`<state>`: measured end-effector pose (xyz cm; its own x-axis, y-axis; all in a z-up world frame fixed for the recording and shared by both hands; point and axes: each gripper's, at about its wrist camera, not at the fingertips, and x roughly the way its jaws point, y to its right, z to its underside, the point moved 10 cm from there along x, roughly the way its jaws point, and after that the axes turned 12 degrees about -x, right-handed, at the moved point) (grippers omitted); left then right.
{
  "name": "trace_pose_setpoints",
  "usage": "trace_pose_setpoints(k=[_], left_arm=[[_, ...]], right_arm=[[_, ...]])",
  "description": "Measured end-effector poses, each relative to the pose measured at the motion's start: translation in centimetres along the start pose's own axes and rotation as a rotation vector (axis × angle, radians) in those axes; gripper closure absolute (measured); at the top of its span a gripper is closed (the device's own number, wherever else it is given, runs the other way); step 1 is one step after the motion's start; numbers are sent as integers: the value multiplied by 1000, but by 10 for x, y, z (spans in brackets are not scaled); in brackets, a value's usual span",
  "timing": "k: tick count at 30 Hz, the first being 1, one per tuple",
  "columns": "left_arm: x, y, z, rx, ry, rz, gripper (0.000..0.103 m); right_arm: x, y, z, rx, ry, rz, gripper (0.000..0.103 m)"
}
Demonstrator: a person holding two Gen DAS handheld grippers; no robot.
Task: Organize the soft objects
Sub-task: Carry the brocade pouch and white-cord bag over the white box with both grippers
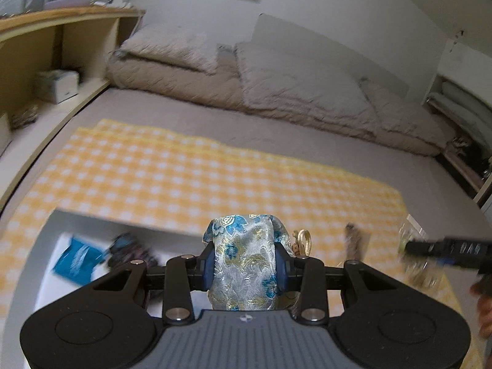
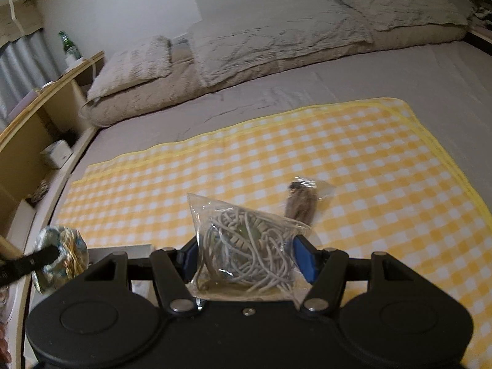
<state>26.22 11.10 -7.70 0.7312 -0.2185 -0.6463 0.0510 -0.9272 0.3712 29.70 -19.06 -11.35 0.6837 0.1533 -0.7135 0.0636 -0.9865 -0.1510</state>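
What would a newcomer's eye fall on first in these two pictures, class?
First, the brocade pouch with blue and gold flowers, clamped in the left gripper above a white box. Next, the clear bag of grey cord, between the blue pads of the right gripper. Behind both, the yellow checked cloth spreads over the grey bed, with a small brown item lying on it.

Right tool [image 2: 246,259]: blue pads clamp a clear bag of grey cord [image 2: 246,243] from both sides, held above yellow checked cloth [image 2: 353,153] on bed [image 2: 430,70]. Small brown packet [image 2: 301,200] lies beyond. Left tool [image 2: 46,253] grips brocade pouch [image 2: 66,255] at far left.
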Motion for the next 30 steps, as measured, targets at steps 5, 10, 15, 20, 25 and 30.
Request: trace_pose_setpoints(k=[5, 10, 15, 20, 25, 30], left_arm=[[-15, -46, 15, -8, -18, -59, 64], [-27, -87, 27, -30, -34, -113, 64], [-33, -119, 40, -15, -67, -158, 64], [-32, -149, 55, 25, -108, -213, 64], [-33, -180, 61, 31, -122, -264, 64], [-29, -196, 59, 51, -120, -278, 64]], right_arm=[[-1, -32, 2, -37, 1, -52, 39], [3, -70, 8, -86, -13, -104, 39], [7, -112, 15, -135, -37, -172, 39], [15, -156, 27, -192, -72, -220, 39], [26, -201, 46, -233, -115, -266, 39], [38, -240, 66, -257, -161, -304, 39]])
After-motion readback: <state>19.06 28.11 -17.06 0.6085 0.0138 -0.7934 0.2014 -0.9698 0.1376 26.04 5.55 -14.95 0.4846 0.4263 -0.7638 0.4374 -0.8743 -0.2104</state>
